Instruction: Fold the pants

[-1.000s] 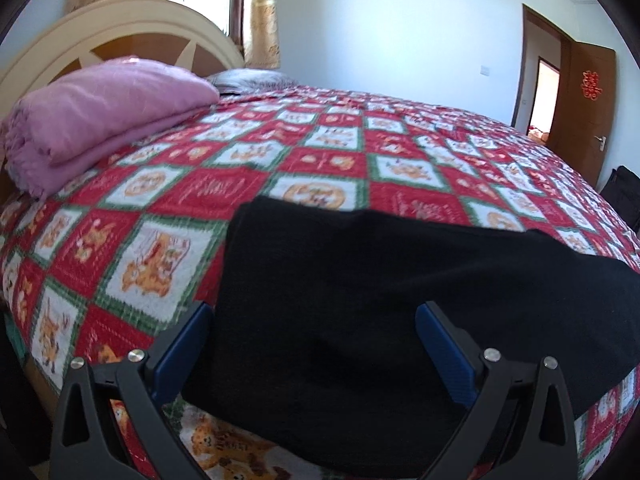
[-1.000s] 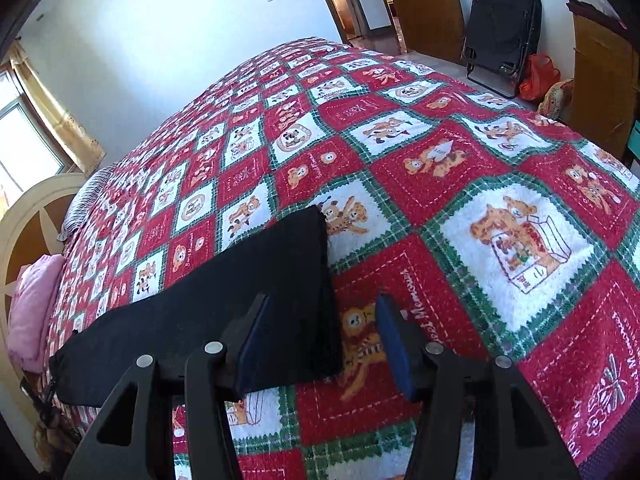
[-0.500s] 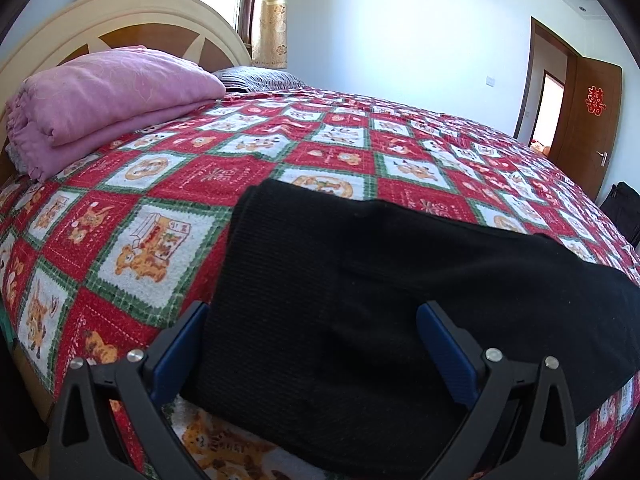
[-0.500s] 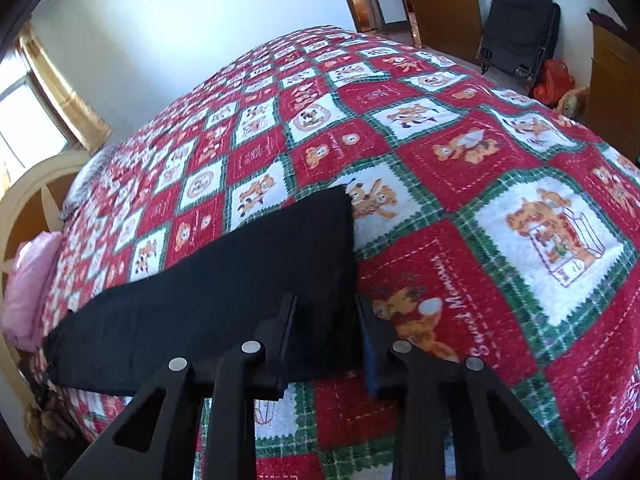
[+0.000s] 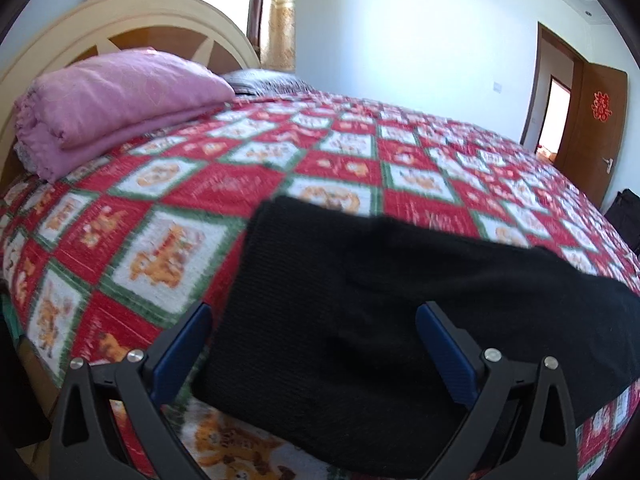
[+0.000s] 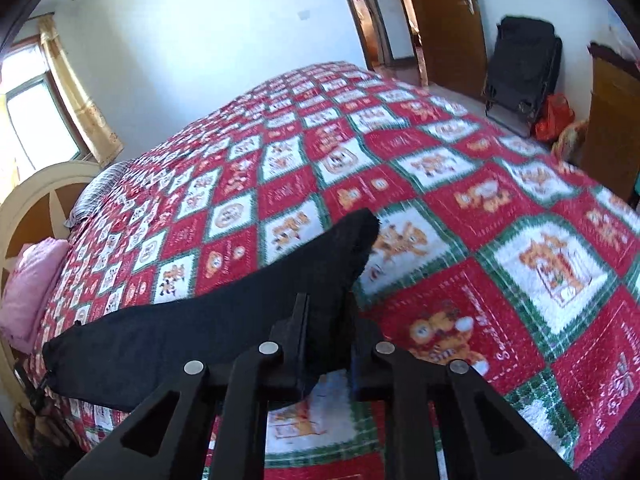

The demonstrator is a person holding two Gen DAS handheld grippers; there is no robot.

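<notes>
The black pants (image 5: 384, 300) lie lengthwise along the near edge of a bed with a red, green and white patterned quilt (image 5: 224, 184). My left gripper (image 5: 316, 344) is open, its blue-padded fingers straddling the waist end just above the cloth. In the right wrist view the pants (image 6: 208, 328) stretch away to the left. My right gripper (image 6: 328, 320) is shut on the leg end, which is lifted off the quilt (image 6: 520, 216) with its tip sticking up beyond the fingers.
A folded pink blanket (image 5: 112, 108) lies by the cream headboard (image 5: 132, 20) at the far left. A brown door (image 5: 592, 128) stands at the right. A black folding chair (image 6: 520, 64) and red bags (image 6: 554, 116) sit on the floor past the bed's foot.
My right gripper closed on the leg end of the pants and lifted it off the quilt. My left gripper stayed open over the waist end, shifting slightly.
</notes>
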